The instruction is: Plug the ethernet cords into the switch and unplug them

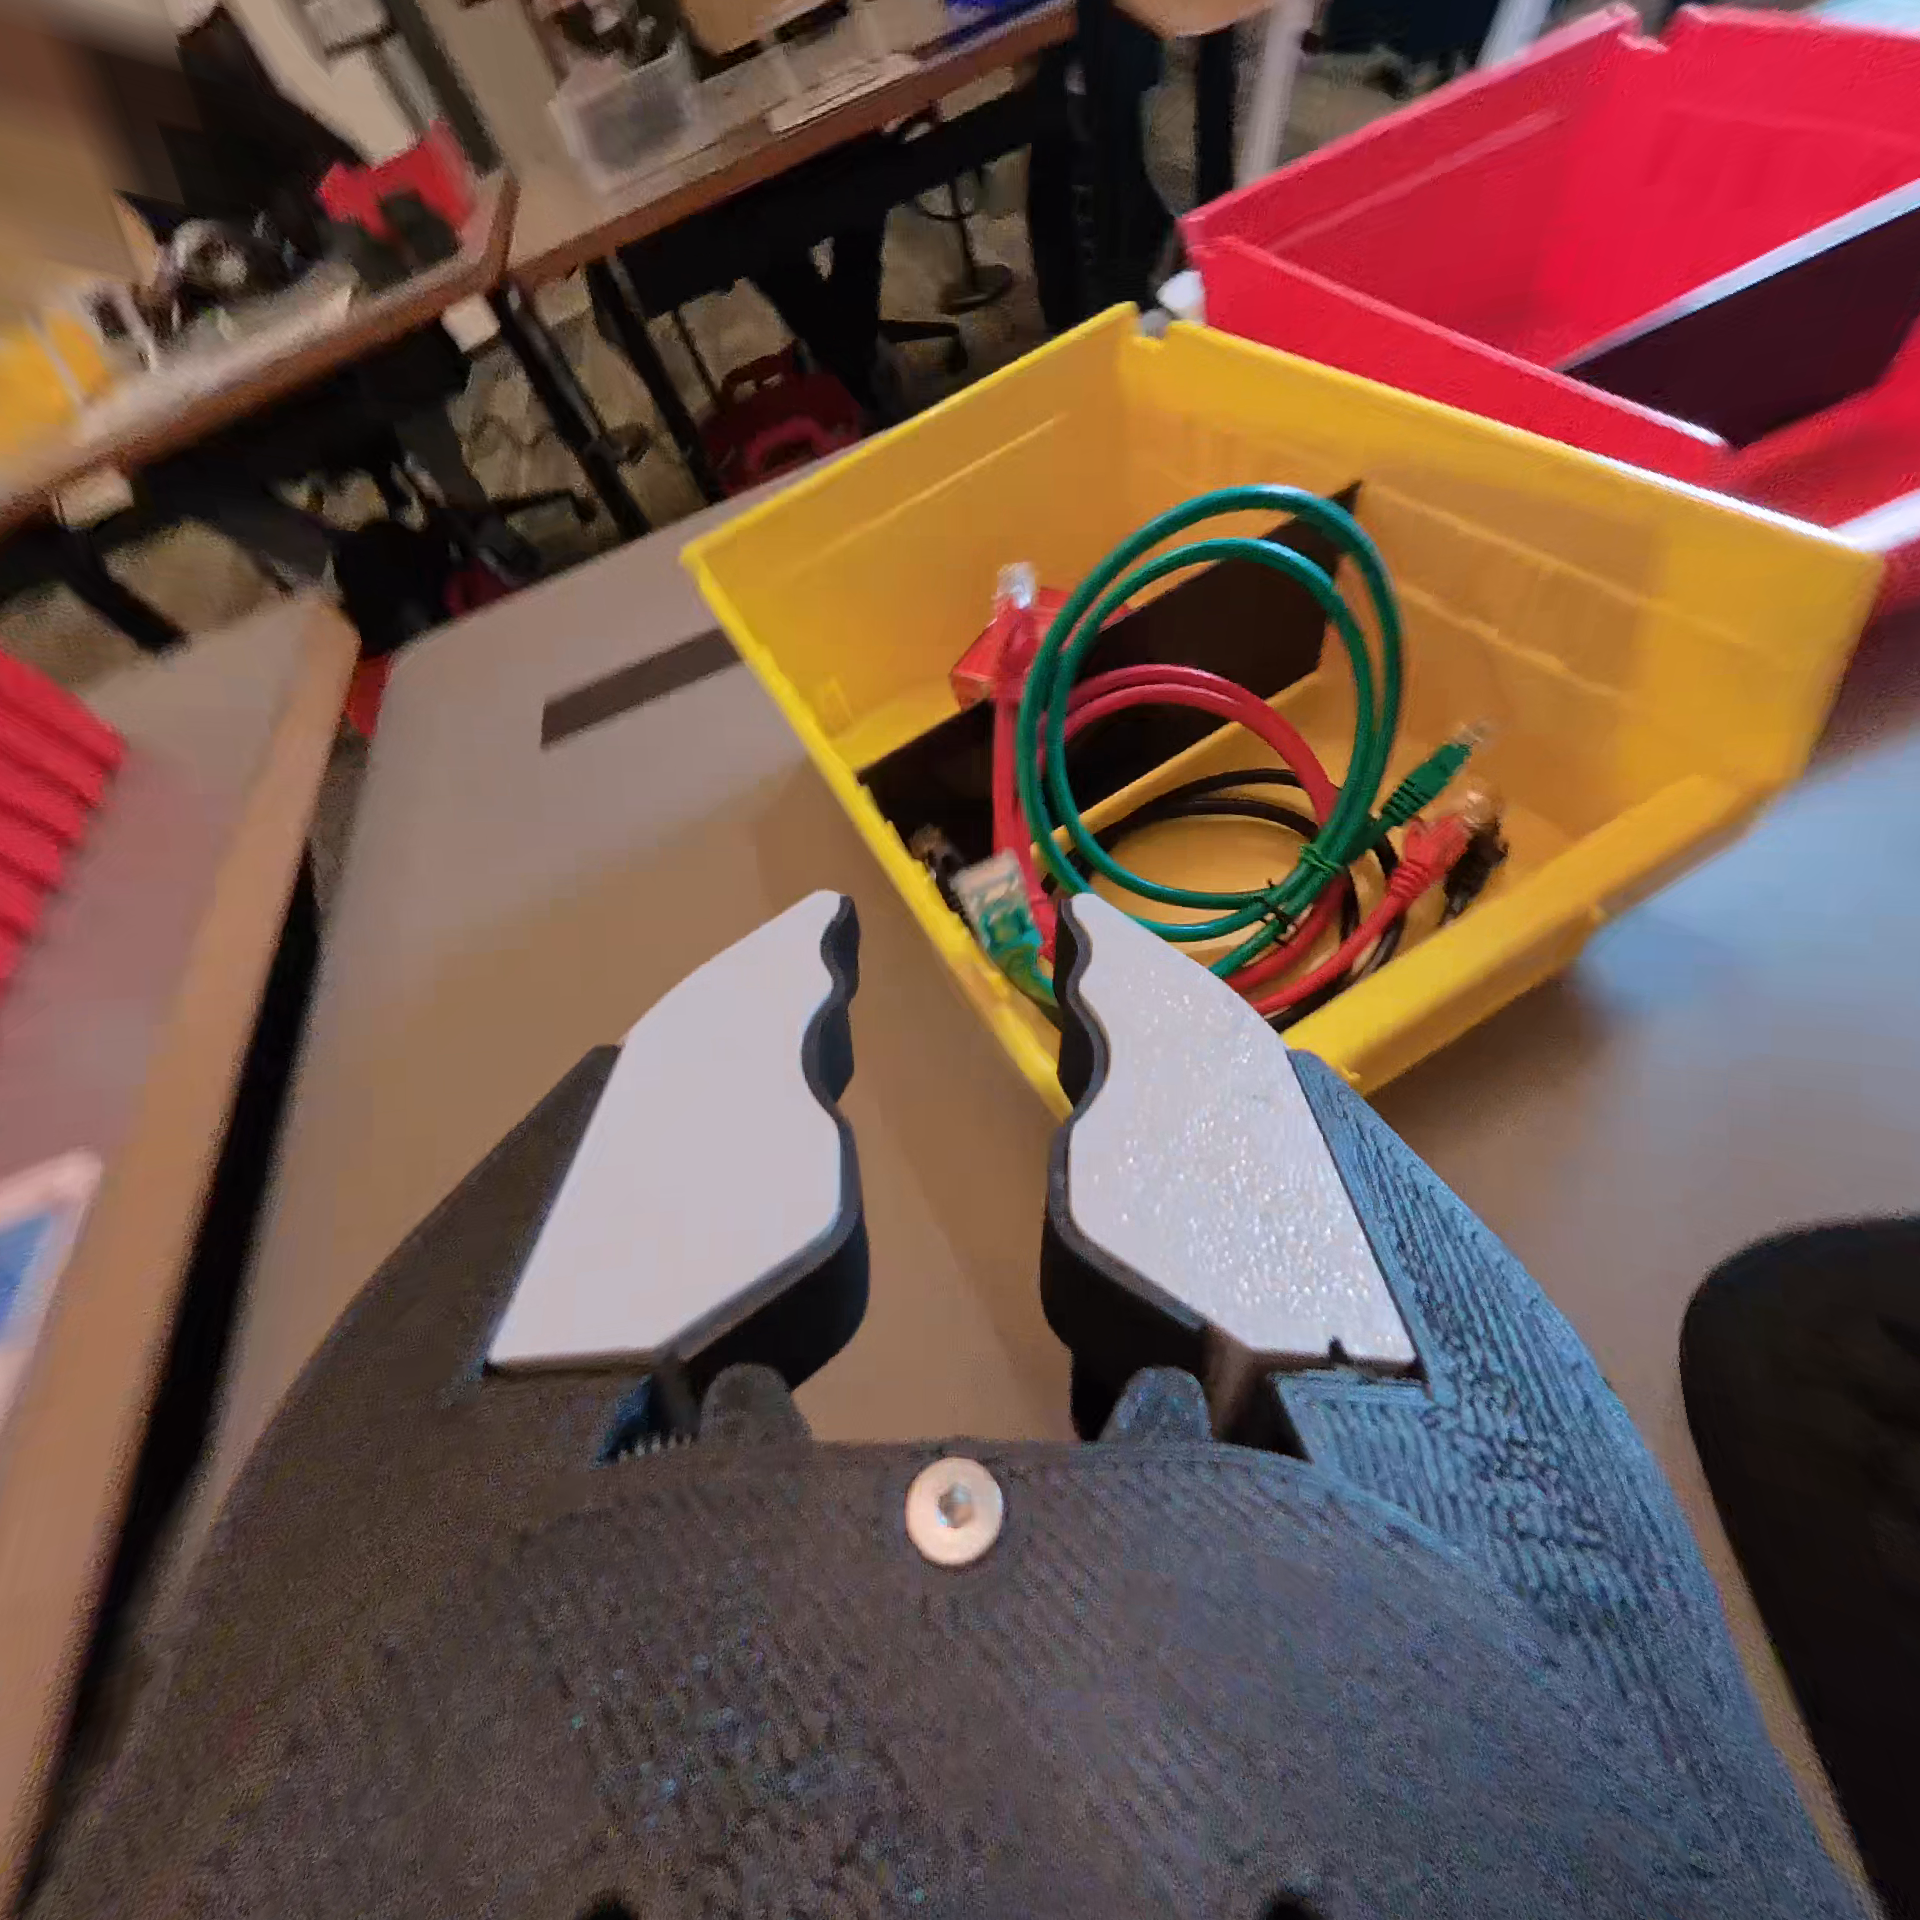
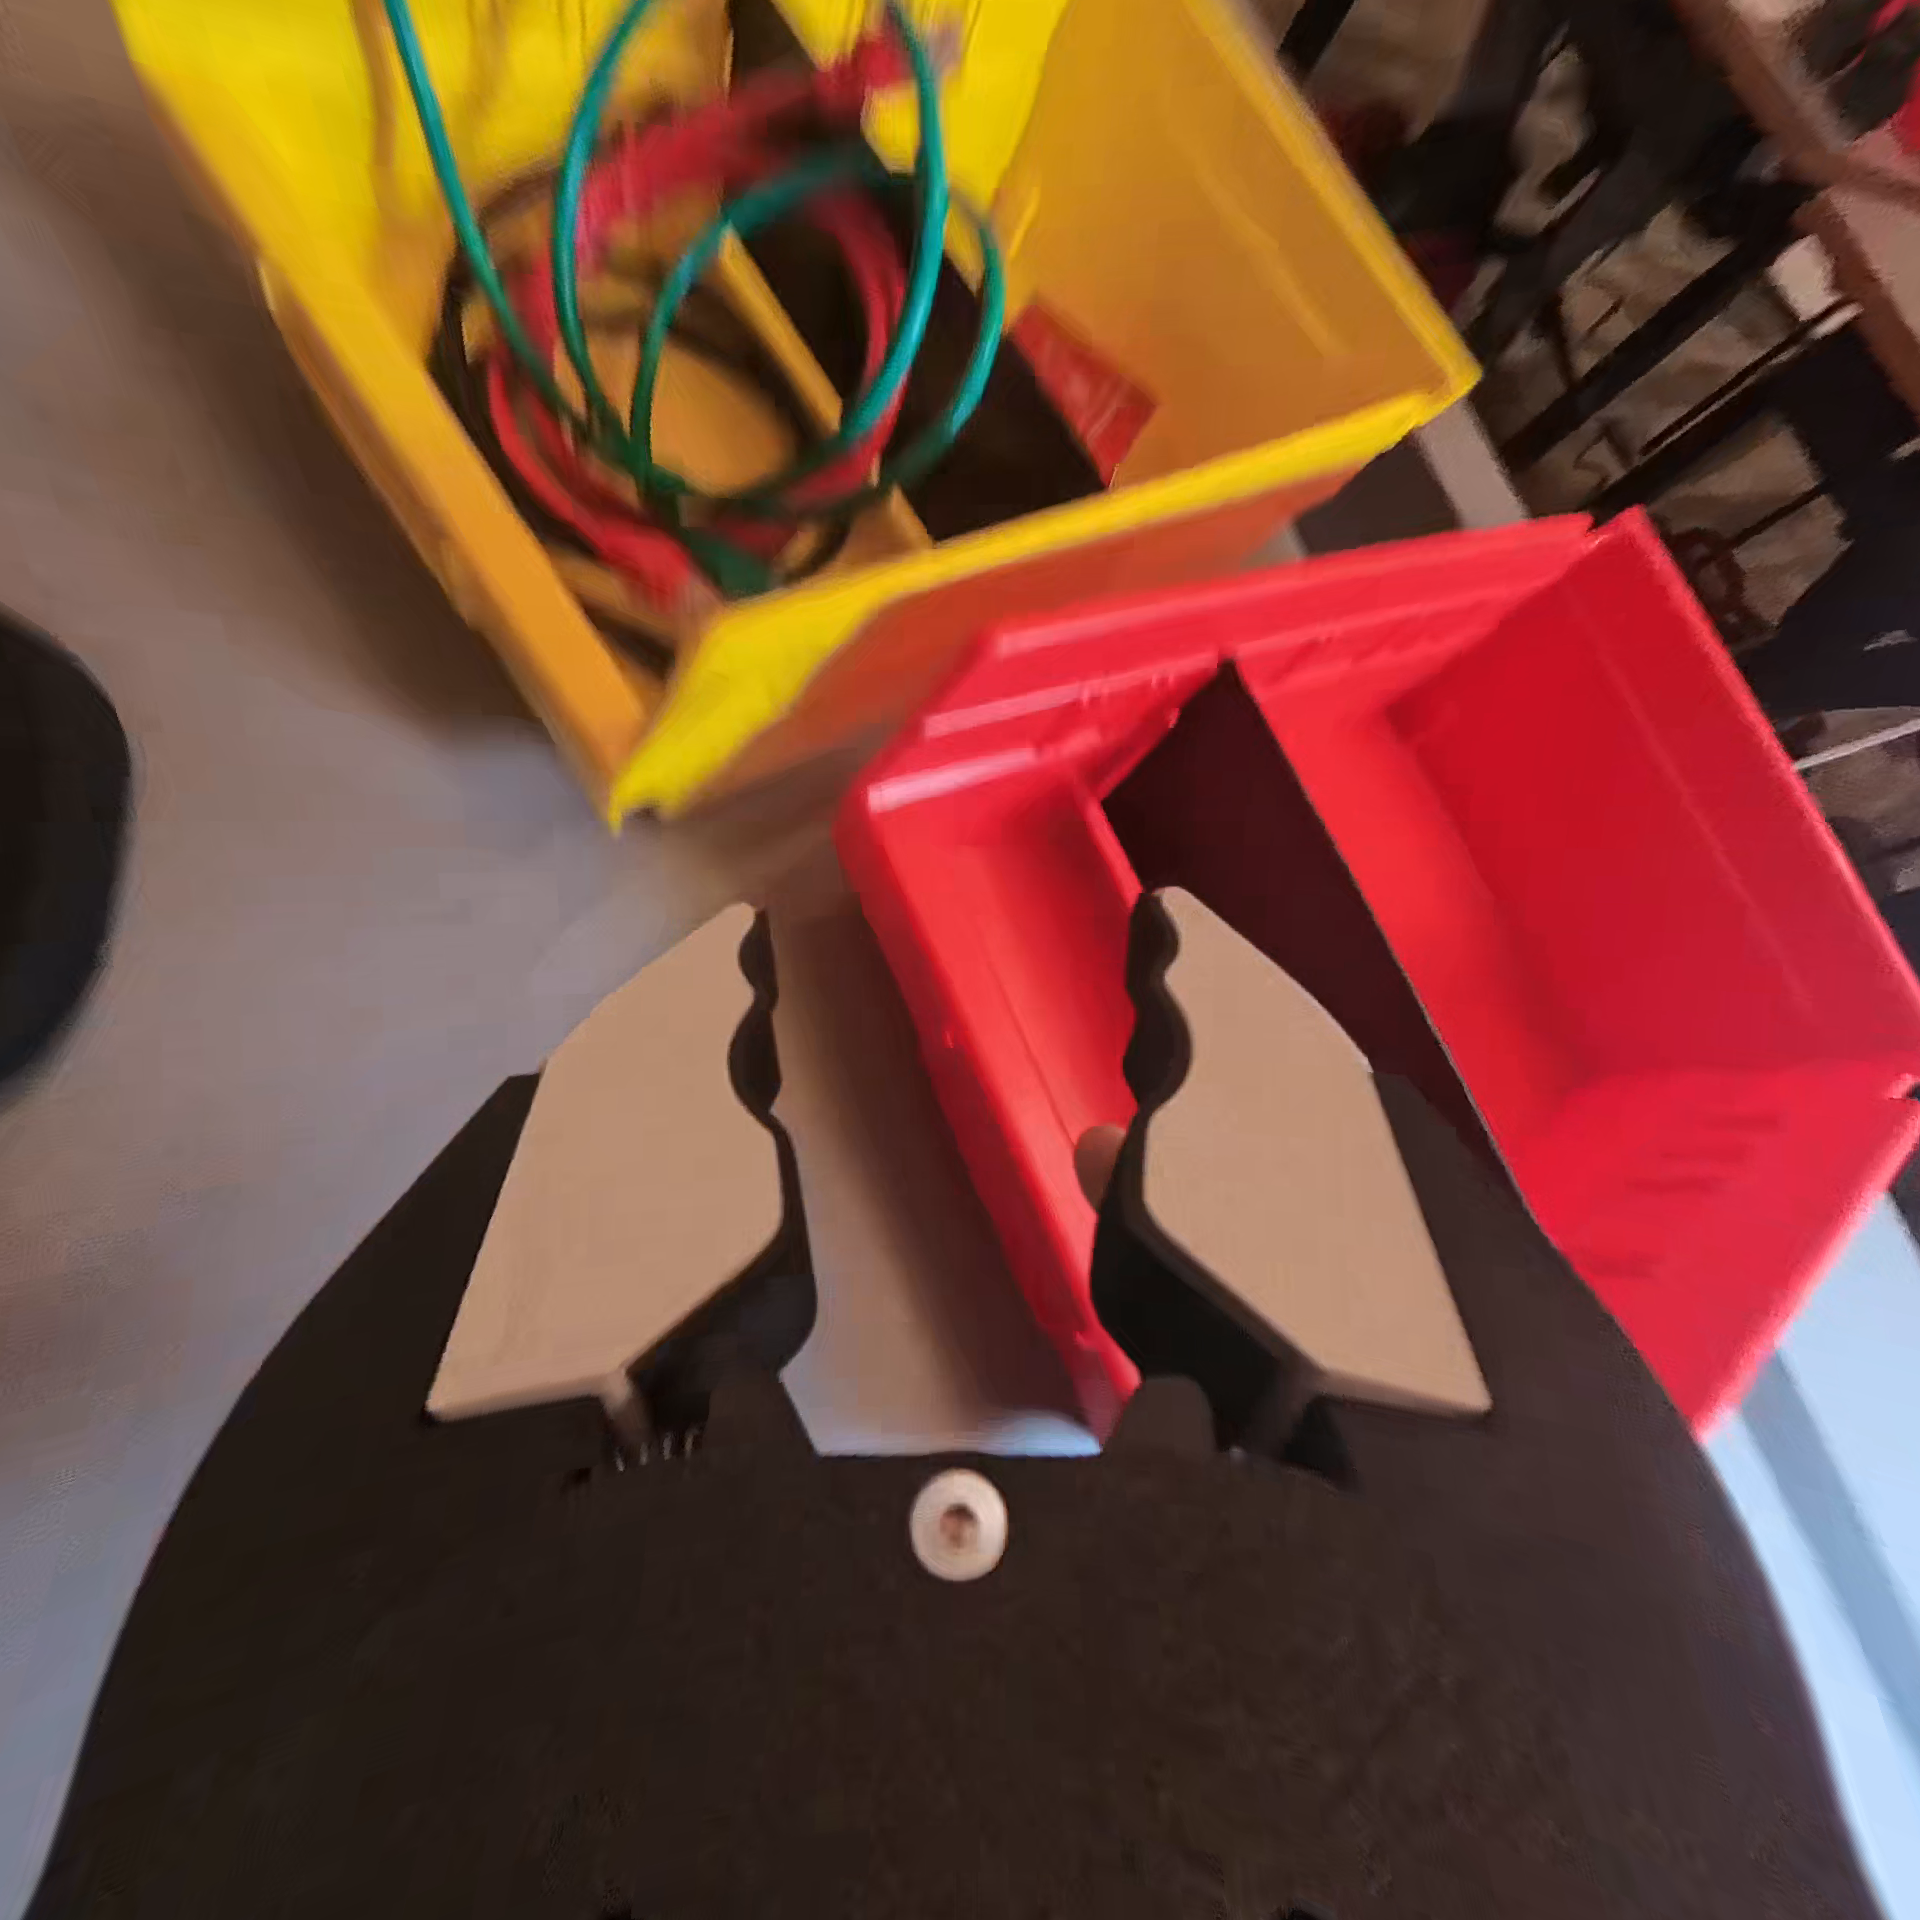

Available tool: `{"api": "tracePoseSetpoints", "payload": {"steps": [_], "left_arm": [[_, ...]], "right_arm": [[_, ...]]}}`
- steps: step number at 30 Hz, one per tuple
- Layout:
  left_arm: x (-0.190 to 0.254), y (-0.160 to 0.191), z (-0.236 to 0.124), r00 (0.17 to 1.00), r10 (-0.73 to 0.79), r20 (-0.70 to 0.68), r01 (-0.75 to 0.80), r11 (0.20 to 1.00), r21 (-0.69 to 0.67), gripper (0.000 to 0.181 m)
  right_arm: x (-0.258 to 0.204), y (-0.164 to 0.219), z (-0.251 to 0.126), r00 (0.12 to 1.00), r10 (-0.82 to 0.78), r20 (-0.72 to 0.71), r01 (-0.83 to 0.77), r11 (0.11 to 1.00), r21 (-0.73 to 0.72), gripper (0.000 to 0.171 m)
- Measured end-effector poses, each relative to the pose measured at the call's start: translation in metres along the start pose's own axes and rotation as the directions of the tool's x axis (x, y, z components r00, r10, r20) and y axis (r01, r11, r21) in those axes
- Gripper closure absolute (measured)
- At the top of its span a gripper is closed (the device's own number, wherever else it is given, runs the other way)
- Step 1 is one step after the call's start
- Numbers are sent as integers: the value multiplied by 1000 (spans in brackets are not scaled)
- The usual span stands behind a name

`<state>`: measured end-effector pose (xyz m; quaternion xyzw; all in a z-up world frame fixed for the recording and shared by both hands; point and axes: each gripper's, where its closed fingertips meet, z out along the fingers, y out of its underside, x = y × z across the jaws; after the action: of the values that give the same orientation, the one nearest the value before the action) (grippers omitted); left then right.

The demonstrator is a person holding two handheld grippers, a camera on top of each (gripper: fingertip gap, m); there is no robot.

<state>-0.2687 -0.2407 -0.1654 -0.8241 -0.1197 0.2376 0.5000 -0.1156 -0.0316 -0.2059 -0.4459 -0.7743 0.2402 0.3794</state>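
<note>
A yellow bin (image 1: pixel 1621 665) on the table holds coiled ethernet cords: a green cord (image 1: pixel 1205 582), a red cord (image 1: pixel 1236 707) and a black cord (image 1: pixel 1226 805). A black divider (image 1: pixel 1195 634) crosses the bin. My left gripper (image 1: pixel 956 925) is open and empty, its tips at the bin's near left corner. In the right wrist view the same yellow bin (image 2: pixel 1195 270) and green cord (image 2: pixel 925 260) are blurred. My right gripper (image 2: pixel 951 909) is open and empty, straddling the near wall of a red bin (image 2: pixel 1558 935). No switch is visible.
The red bin (image 1: pixel 1538 197) stands behind the yellow one, with a black divider (image 2: pixel 1278 904) inside. A dark round object (image 1: pixel 1808 1507) lies at the right table edge, also seen in the right wrist view (image 2: pixel 52 852). Other tables (image 1: pixel 312 343) with clutter stand beyond. About 25 cm separates my left fingertips from my right.
</note>
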Motion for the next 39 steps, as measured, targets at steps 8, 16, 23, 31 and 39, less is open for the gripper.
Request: {"api": "tracePoseSetpoints", "payload": {"steps": [8, 16, 23, 31, 39], "left_arm": [[120, 14, 24, 798, 354, -487, -493, 849, -190, 129], [144, 59, 69, 668, 472, -575, -677, 706, -208, 151], [151, 53, 74, 661, 514, -547, -653, 752, -83, 152], [149, 50, 83, 663, 518, -541, -651, 756, -75, 152], [132, 36, 123, 672, 527, -520, -644, 763, -59, 150]], "right_arm": [[11, 87, 19, 963, -210, 169, 260, 891, -374, 118], [25, 125, -17, 993, -118, 22, 119, 939, -322, 136], [27, 173, -78, 988, -68, -140, 18, 943, -333, 136], [70, 221, -108, 957, -29, -290, -90, 917, -389, 136], [132, 246, -97, 936, 7, -352, -174, 879, -444, 135]]}}
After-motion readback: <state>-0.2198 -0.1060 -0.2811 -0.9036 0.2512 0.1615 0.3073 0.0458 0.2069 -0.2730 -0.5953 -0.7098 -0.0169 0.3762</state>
